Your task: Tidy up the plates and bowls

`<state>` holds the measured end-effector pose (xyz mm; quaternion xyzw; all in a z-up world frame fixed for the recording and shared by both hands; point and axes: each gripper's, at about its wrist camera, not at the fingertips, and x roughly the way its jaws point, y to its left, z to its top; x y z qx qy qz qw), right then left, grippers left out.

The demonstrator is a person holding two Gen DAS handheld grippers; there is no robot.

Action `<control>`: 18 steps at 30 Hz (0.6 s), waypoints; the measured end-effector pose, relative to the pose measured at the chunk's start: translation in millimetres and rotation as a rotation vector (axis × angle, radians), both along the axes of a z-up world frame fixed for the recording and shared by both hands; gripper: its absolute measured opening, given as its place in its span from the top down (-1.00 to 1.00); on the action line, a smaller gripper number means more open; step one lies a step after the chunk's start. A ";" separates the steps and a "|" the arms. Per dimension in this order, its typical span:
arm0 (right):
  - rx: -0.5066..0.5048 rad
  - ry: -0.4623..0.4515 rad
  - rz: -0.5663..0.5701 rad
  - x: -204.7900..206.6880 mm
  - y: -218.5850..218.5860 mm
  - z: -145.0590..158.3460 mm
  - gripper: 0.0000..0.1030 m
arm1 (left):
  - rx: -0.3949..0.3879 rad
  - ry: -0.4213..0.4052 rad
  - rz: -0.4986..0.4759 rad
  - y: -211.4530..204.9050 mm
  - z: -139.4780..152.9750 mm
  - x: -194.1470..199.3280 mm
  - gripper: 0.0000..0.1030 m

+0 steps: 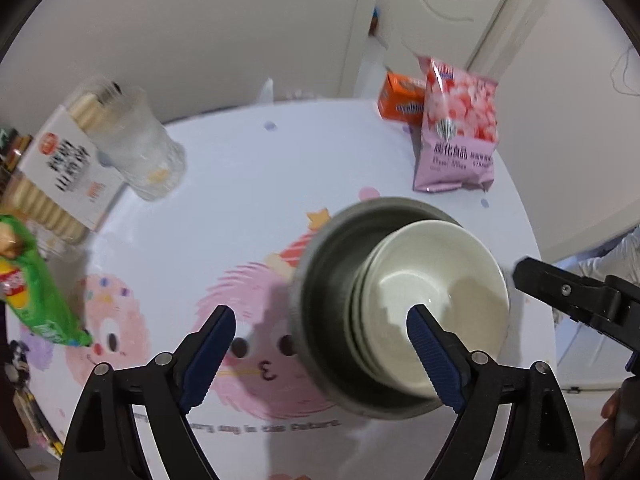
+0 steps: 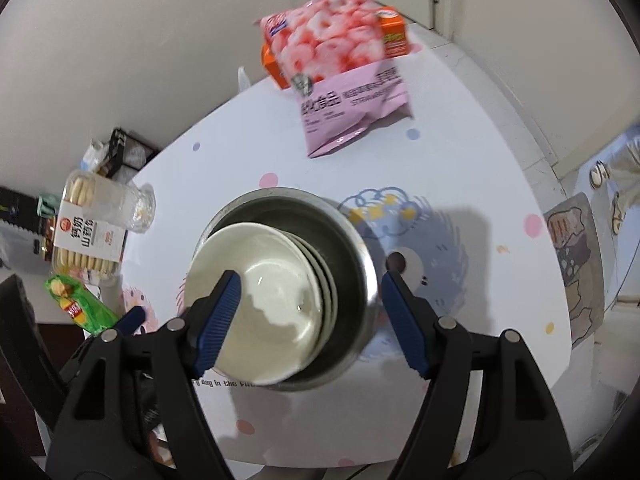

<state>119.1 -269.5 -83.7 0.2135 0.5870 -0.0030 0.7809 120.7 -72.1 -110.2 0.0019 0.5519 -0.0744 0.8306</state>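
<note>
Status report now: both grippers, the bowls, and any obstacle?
Left gripper open, empty. Right gripper open, empty, above the bowls. White bowls stacked, tilted inside metal bowl on table. Nothing blocking; glass and snack bag apart.

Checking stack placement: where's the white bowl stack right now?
The white bowl stack sits tilted inside the metal bowl mid-table, in front of the pink snack bag, between both open grippers.

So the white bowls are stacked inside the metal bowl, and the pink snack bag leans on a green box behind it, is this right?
Not quite. The box behind the pink bag is orange, not green; both wrist views show it. The only green thing is a snack bag at the table's left edge. The rest holds: the white bowls are stacked inside the metal bowl.
</note>
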 end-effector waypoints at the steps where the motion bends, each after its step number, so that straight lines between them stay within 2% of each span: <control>1: 0.003 -0.002 -0.016 -6.4 -1.7 2.5 -0.43 | 0.004 -0.019 -0.002 2.6 5.4 -3.8 -0.74; 7: 0.021 -0.014 -0.074 -38.1 3.2 9.2 -0.43 | 0.038 -0.115 -0.029 12.5 38.7 -29.1 -0.76; 15: -0.011 -0.047 -0.104 -87.1 24.6 30.2 -0.44 | 0.035 -0.145 -0.026 28.9 62.7 -65.4 -0.80; 18: -0.017 -0.052 -0.112 -101.5 30.3 39.1 -0.59 | 0.021 -0.145 -0.031 32.2 68.2 -81.3 -0.80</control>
